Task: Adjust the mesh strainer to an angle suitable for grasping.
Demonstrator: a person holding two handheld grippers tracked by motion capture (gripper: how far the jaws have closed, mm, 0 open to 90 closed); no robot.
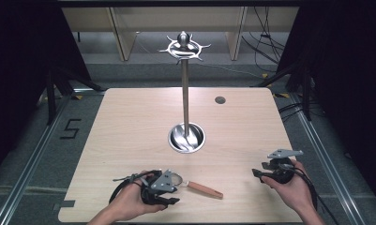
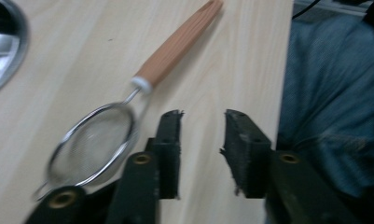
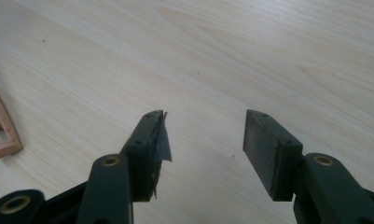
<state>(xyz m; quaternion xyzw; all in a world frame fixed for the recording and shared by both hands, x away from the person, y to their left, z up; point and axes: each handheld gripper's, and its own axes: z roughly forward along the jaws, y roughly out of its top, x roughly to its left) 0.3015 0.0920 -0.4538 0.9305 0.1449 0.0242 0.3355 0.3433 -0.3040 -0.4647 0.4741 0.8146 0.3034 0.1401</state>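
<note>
Lying at bottom centre of the high view, on the table [image 1: 129, 122]: small strainer [image 1: 195, 184], mesh bowl empty, wooden handle pointing right. Left gripper [image 2: 202, 140] just beside the mesh rim, jaws parted, gripping nothing; right gripper [image 3: 204, 140] lower right, jaws wide, over bare wood. Centre frame: steel bowl-base [image 1: 187, 138] of an upright hook stand [image 1: 185, 84], nothing inside but the pole.

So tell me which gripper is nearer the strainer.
Left. The left gripper is right beside the strainer, its jaws open next to the mesh. The right gripper is across the table, well off.
</note>
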